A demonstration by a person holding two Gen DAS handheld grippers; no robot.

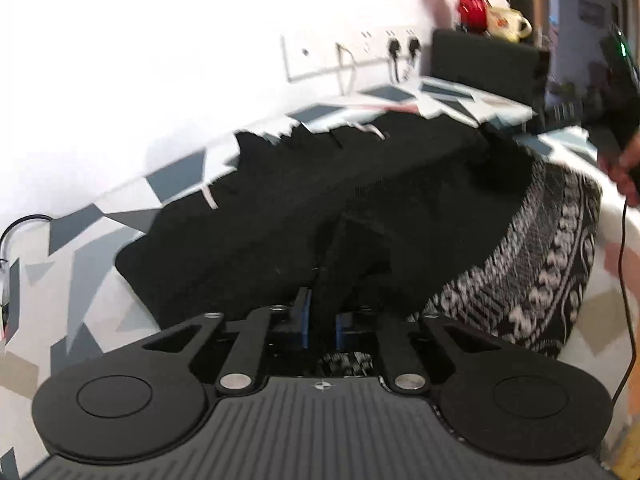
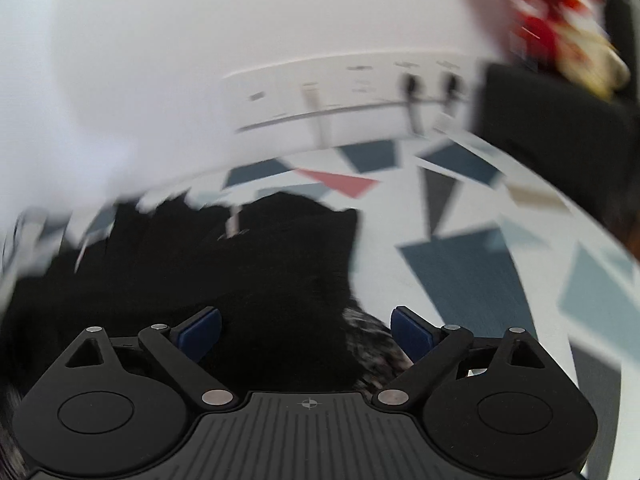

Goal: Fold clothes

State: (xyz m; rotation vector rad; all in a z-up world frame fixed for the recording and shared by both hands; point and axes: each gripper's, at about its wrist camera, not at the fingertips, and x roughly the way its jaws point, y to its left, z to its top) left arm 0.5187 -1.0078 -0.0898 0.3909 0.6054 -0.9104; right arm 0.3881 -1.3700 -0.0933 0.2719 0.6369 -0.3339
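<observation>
A black garment [image 1: 320,200] with a black-and-white patterned part [image 1: 536,272] lies on a table covered by a white cloth with grey and blue shapes [image 1: 80,264]. My left gripper [image 1: 322,322] is shut on a fold of the black garment, which rises between its blue pads. In the right wrist view the black garment [image 2: 240,272] lies under my right gripper [image 2: 306,330], which is open with its blue pads wide apart and nothing between them. The patterned part [image 2: 372,340] shows beside its right finger. The right gripper's handle and hand [image 1: 624,152] show at the far right of the left wrist view.
A white wall with a socket strip [image 1: 360,52] runs behind the table. A black box [image 1: 484,64] stands at the back right with a red vase [image 1: 472,4] and a mug [image 1: 508,20] on it. A cable [image 1: 624,280] hangs at the right.
</observation>
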